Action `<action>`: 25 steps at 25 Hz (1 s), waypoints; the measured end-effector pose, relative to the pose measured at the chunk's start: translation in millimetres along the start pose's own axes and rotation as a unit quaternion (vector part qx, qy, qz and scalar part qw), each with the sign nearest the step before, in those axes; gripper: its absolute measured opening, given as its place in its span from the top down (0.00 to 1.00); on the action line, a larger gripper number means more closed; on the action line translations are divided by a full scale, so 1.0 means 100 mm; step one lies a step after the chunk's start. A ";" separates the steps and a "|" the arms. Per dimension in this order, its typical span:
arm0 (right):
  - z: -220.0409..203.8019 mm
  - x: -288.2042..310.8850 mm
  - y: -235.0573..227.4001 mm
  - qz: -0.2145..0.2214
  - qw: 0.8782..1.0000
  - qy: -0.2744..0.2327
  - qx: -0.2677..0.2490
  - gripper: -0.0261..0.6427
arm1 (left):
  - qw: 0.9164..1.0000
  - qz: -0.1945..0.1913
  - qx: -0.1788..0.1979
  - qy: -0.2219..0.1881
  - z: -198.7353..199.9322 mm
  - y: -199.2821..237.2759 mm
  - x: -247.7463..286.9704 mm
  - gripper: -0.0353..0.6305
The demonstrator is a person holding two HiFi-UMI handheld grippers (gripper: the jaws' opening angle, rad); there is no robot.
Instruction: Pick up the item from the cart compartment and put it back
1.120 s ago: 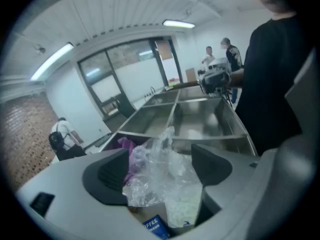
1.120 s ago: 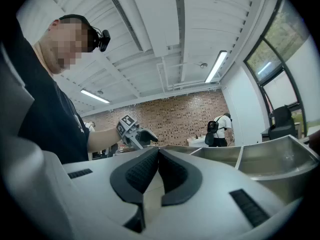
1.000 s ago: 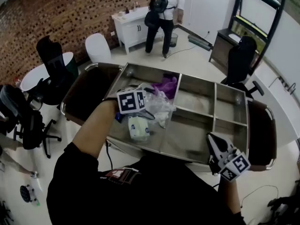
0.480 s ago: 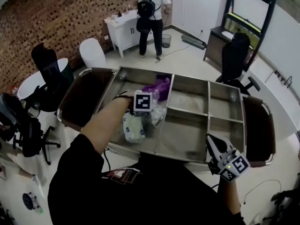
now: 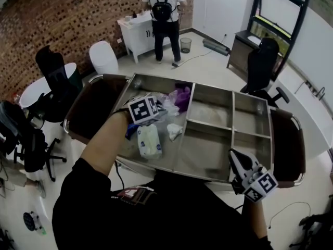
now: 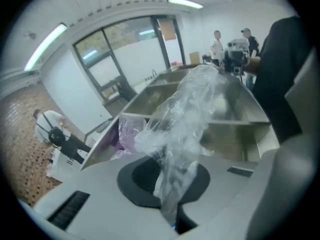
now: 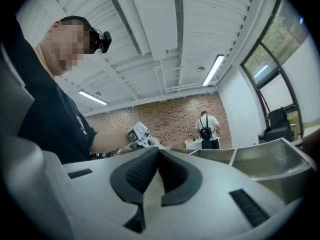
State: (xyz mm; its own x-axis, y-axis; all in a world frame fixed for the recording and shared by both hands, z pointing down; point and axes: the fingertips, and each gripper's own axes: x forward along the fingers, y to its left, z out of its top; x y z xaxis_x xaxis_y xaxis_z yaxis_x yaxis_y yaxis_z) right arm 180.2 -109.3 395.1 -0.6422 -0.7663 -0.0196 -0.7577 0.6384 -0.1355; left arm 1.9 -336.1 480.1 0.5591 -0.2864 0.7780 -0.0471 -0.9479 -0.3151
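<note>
Left gripper view is showing me a crinkled, clear plastic bag (image 6: 192, 109) with the left gripper (image 6: 170, 184) jaws clamping its thin film, having just been closing on it. The bag is hanging over the left compartment of the smooth steel cart (image 5: 208, 172), where a soft white pack (image 5: 149, 140) and a purple bundle (image 5: 182, 95) are lying. A brick wall (image 5: 67, 14) is bordering the pale floor (image 5: 208, 61). My left arm is reaching steeply down. The right gripper (image 5: 243, 170) is hovering level at the cart's near edge, jaws together on nothing.
</note>
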 end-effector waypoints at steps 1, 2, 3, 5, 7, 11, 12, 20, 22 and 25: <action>0.00 0.01 0.00 0.002 1.000 0.001 0.000 0.98 | 0.999 0.026 -0.018 -0.039 0.11 0.04 -0.17 0.95; 0.01 0.02 0.01 0.004 1.000 0.001 -0.001 0.98 | 0.995 0.043 -0.036 -0.086 0.26 0.02 -0.36 0.95; 0.02 0.04 0.02 0.007 1.000 0.001 -0.001 0.98 | 0.988 0.049 -0.055 -0.137 0.42 -0.04 -0.54 0.95; 0.03 0.08 0.03 0.010 1.000 0.001 -0.004 0.98 | 0.968 0.034 -0.099 -0.226 0.69 -0.26 -0.85 0.95; 0.03 0.11 0.04 0.013 1.000 0.005 -0.005 0.98 | 0.945 0.002 -0.145 -0.294 0.87 -0.55 -1.03 0.95; 0.06 0.17 0.07 0.021 1.000 0.006 -0.008 0.98 | 0.887 -0.044 -0.227 -0.399 1.08 -1.01 -1.11 0.96; 0.05 0.18 0.08 0.023 1.000 0.008 -0.009 0.98 | 0.871 -0.053 -0.246 -0.422 1.10 -1.08 -1.11 0.96; 0.02 0.19 0.08 0.021 1.000 0.019 -0.007 0.98 | 0.847 -0.067 -0.259 -0.460 1.05 -1.32 -1.04 0.96; 0.02 0.19 0.08 0.018 1.000 0.019 -0.009 0.98 | 0.852 -0.066 -0.242 -0.460 1.08 -1.34 -1.08 0.96; 0.09 0.22 0.14 0.026 1.000 0.010 -0.006 0.98 | 0.846 -0.071 -0.246 -0.468 1.10 -1.32 -1.14 0.96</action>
State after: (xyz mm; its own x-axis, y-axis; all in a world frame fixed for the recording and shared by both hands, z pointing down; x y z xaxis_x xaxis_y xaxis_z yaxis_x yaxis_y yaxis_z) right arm 156.0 -118.1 383.9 -0.6822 -0.7311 -0.0058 -0.7251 0.6776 -0.1228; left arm 35.8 -163.1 373.3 0.9877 -0.1471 -0.0539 -0.1346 -0.9729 0.1881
